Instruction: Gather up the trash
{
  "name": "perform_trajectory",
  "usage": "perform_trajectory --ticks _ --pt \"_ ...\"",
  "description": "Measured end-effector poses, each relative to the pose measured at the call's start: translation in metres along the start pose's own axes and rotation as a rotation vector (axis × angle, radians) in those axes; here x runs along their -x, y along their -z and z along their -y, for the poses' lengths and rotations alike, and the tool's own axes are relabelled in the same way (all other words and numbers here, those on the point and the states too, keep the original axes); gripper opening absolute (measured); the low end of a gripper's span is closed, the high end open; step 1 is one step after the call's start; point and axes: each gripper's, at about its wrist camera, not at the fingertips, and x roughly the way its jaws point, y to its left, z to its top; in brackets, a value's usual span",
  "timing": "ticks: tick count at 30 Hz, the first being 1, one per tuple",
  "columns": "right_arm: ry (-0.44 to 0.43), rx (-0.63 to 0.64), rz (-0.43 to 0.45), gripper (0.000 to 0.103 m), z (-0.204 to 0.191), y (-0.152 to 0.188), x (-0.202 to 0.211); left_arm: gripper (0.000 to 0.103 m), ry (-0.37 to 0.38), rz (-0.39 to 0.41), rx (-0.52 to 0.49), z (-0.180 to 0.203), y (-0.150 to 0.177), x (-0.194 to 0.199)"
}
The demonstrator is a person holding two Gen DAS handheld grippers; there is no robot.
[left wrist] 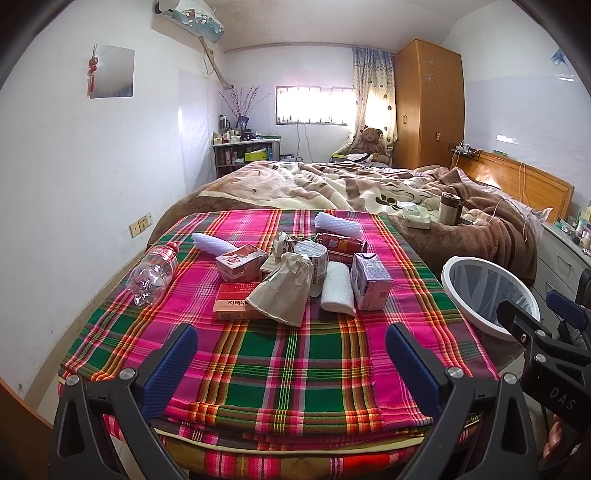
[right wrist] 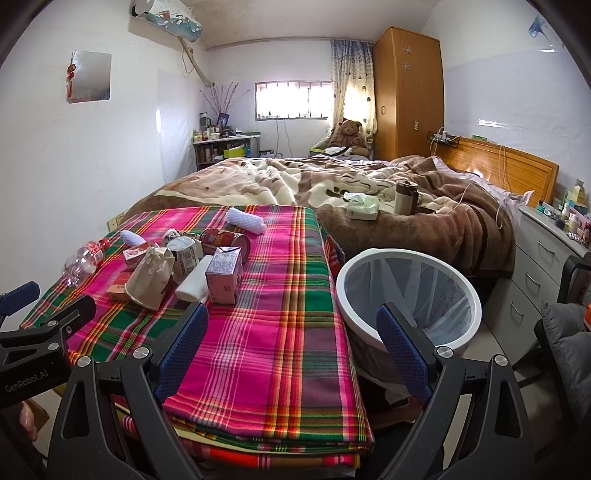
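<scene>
Plaid cloth (left wrist: 258,369) is seen between the spread, empty jaws of left gripper (left wrist: 291,354), trash (left wrist: 291,273) beyond; right gripper (right wrist: 291,332) likewise spread, bin (right wrist: 410,295) ahead.

White walls, bright barred window (right wrist: 291,99) at far end, patterned curtain (right wrist: 351,85) beside it. Tall wooden wardrobe (right wrist: 408,92) right. Unmade bed (right wrist: 332,184) under brown blanket, wooden headboard (right wrist: 506,166). Air conditioner (left wrist: 192,16) upper left. White drawers (right wrist: 539,266) along right wall.

Two foam sleeves (left wrist: 337,224), two cartons (left wrist: 370,281), one bottle (left wrist: 151,275), one bin (right wrist: 408,295).
</scene>
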Motion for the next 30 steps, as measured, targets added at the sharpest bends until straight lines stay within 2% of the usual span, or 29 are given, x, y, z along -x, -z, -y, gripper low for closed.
perform_trajectory --ticks 30 --pt "0.005 0.002 -0.001 0.094 -0.0007 -0.0009 0.0004 0.103 -0.002 0.002 0.009 -0.0014 -0.0017 -0.0007"
